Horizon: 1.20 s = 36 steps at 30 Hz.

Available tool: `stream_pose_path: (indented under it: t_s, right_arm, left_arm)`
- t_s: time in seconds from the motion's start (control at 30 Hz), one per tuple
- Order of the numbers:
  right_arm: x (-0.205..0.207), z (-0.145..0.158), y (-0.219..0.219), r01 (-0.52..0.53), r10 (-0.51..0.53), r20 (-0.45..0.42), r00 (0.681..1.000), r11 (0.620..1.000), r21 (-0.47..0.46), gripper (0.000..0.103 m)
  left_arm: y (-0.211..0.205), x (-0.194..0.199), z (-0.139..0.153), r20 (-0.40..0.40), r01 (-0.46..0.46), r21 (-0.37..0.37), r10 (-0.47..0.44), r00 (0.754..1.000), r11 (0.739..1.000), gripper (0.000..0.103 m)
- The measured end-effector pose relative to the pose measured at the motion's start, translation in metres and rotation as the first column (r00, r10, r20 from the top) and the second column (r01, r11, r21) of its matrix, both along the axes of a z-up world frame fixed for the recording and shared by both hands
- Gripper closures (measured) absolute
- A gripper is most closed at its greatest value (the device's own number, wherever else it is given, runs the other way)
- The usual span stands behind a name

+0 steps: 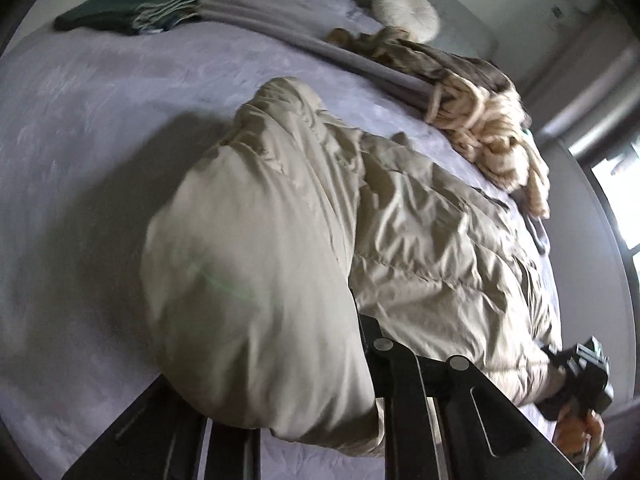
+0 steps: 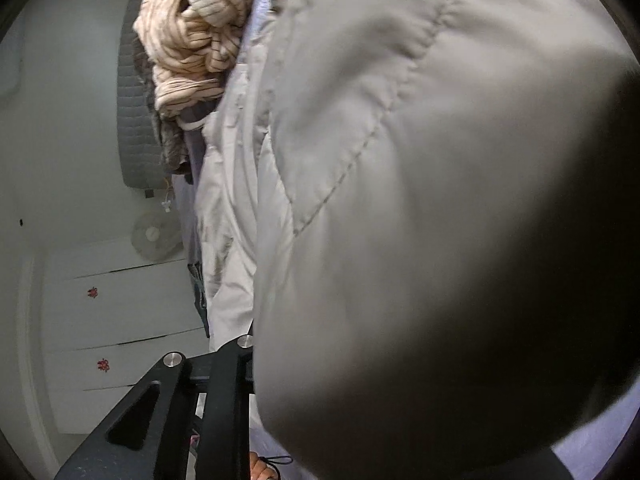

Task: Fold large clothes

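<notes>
A large beige quilted jacket [image 1: 360,216] lies on the lavender bed [image 1: 100,140]. My left gripper [image 1: 360,332] is shut on the jacket's near edge, with a puffed fold draped over its left finger and hiding the tips. My right gripper shows in the left wrist view [image 1: 576,376] at the jacket's lower right edge. In the right wrist view the jacket [image 2: 420,200] fills most of the frame and covers the right gripper [image 2: 256,340], whose jaws are closed on the fabric.
A pile of striped cream and brown clothes [image 1: 480,120] lies at the bed's far right, also in the right wrist view [image 2: 196,32]. Dark green folded clothes [image 1: 128,10] and a round white cushion [image 1: 406,14] sit at the far side. White drawers [image 2: 120,320] stand beside the bed.
</notes>
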State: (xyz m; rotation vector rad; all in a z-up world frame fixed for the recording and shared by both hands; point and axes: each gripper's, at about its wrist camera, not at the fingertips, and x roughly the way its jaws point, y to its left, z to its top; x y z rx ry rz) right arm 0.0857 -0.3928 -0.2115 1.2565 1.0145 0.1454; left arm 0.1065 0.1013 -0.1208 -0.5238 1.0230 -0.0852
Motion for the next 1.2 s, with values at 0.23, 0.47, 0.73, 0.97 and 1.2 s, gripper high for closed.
stream_pose_path:
  t_s: [0.23,0.47,0.73,0.97,1.2]
  right_arm:
    - [-0.04,0.015,0.011,-0.022,0.022,-0.007,1.0,0.999,-0.045,0.079]
    - [-0.084,0.02,0.011,-0.05,0.048,-0.064,0.997,0.998,-0.033,0.079]
    - [-0.144,0.026,-0.005,-0.127,0.122,-0.122,0.985,0.991,-0.036,0.079]
    - [-0.175,0.009,-0.012,-0.119,0.117,-0.174,0.978,0.993,-0.003,0.077]
    - [-0.179,0.008,-0.016,-0.137,0.13,-0.196,0.972,0.99,-0.021,0.069]
  left_arm:
    - [0.002,-0.021,0.02,0.024,0.123,0.014,-0.124,0.992,0.992,0.084]
    - [-0.005,-0.082,0.031,-0.02,0.159,0.037,-0.159,0.987,0.987,0.084]
    - [-0.026,-0.172,0.018,-0.181,0.171,0.028,-0.163,0.97,0.985,0.084]
    - [-0.035,-0.202,-0.003,-0.256,0.143,0.049,-0.126,0.958,0.988,0.083]
    - [-0.035,-0.205,-0.009,-0.303,0.082,0.077,-0.055,0.951,0.994,0.076]
